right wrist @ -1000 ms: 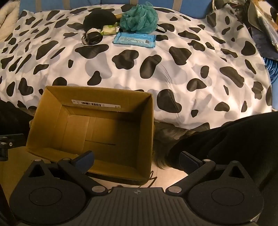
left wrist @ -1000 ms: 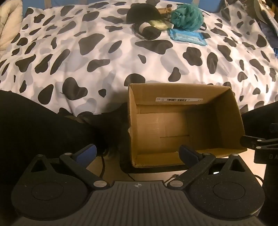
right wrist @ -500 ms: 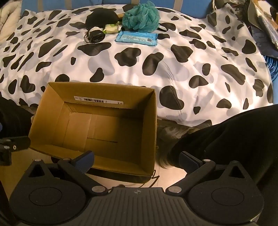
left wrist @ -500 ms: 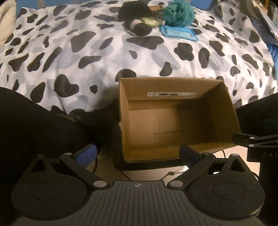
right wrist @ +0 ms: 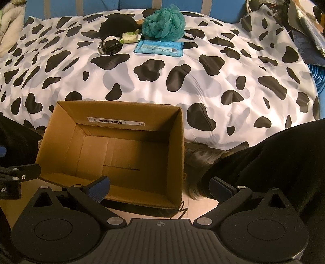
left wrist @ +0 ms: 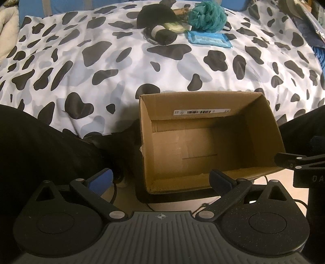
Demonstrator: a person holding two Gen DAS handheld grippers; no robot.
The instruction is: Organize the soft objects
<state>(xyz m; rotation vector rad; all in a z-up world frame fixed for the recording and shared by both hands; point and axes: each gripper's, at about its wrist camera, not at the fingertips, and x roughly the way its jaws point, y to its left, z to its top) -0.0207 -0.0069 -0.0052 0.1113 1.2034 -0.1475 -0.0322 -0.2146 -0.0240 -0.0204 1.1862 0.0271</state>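
An open, empty cardboard box [left wrist: 260,126] [right wrist: 61,126] stands on the floor against the bed. At the far side of the cow-print bedspread [left wrist: 101,67] [right wrist: 203,81] lie a teal bath pouf [left wrist: 207,16] [right wrist: 163,22], a blue wipes pack [left wrist: 209,39] [right wrist: 159,47], a small green-white pack [right wrist: 130,38], a black rolled item [left wrist: 162,35] [right wrist: 110,45] and a black soft object [right wrist: 118,24]. My left gripper [left wrist: 160,178] is open and empty at the box's near left. My right gripper [right wrist: 160,185] is open and empty at the box's near right.
Black-clad legs lie at the left [left wrist: 40,146] and right [right wrist: 274,158] of the box. A thin cable [right wrist: 182,209] runs on the floor by the box. Dark clutter [right wrist: 308,30] sits at the bed's far right. A pale pillow [left wrist: 6,36] is far left.
Both grippers have risen and pulled back a little, so the box and bed sit lower in view. Both stay open and empty.
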